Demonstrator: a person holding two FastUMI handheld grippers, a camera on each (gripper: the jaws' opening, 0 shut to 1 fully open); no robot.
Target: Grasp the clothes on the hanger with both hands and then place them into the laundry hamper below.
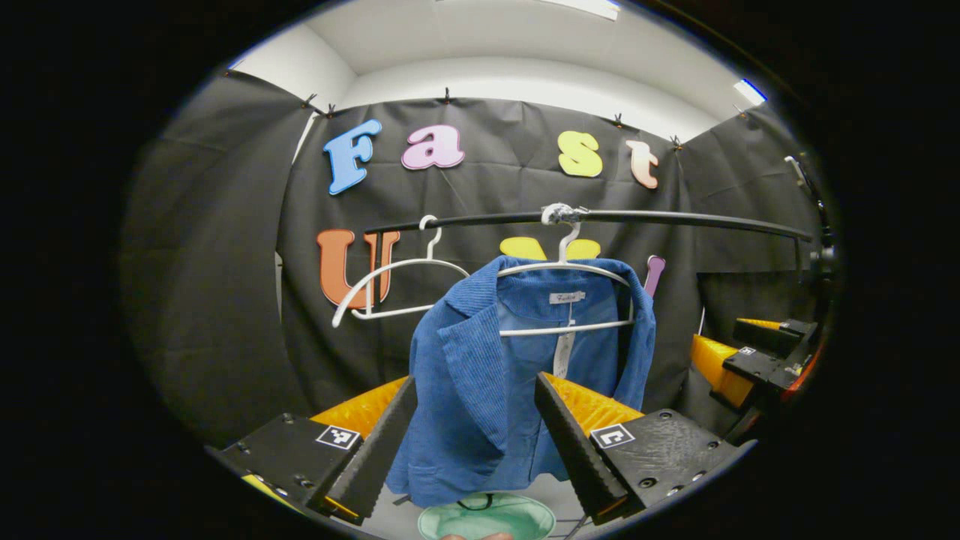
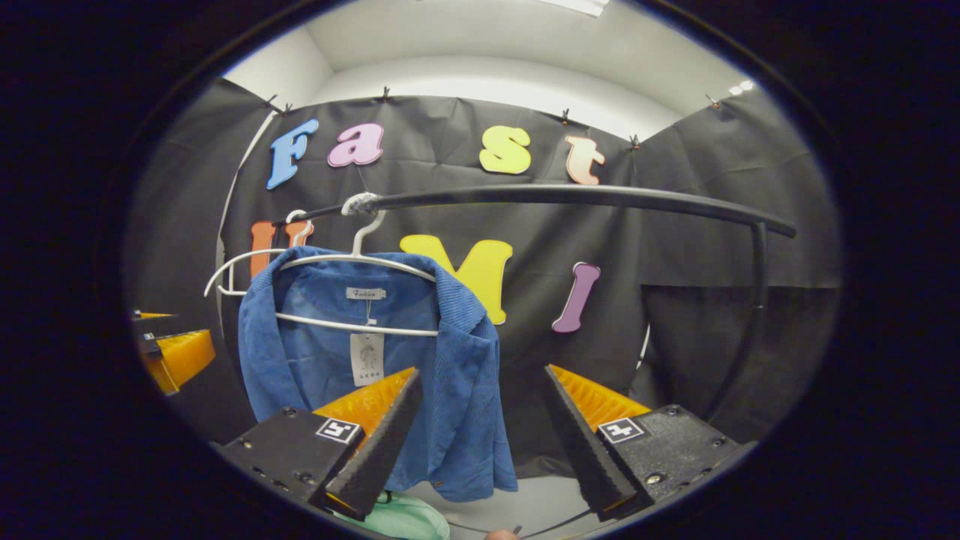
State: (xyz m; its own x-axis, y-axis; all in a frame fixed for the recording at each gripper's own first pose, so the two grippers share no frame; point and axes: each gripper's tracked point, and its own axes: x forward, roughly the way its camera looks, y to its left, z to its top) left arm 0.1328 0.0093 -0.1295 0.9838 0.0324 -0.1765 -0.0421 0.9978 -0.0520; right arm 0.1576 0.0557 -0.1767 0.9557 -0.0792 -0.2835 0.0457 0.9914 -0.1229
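Observation:
A blue corduroy jacket point(image 1: 480, 390) hangs on a white hanger point(image 1: 566, 292) from a black rail point(image 1: 675, 219). My left gripper point(image 1: 474, 416) stands open in front of the jacket's lower half, not touching it. In the right gripper view the same jacket point(image 2: 450, 390) hangs left of centre on its hanger point(image 2: 352, 259). My right gripper point(image 2: 480, 409) is open, its left finger in line with the jacket's right edge. A pale green laundry hamper point(image 1: 487, 517) sits below the jacket, its rim point(image 2: 405, 519) also peeking in low in the right gripper view. The right gripper point(image 1: 757, 352) shows at the far right of the left gripper view.
A second, bare white hanger point(image 1: 390, 285) hangs on the rail to the left of the jacket. The rail point(image 2: 585, 196) bends down into a black post point(image 2: 757, 300) at the right. Black cloth walls close in behind and on both sides.

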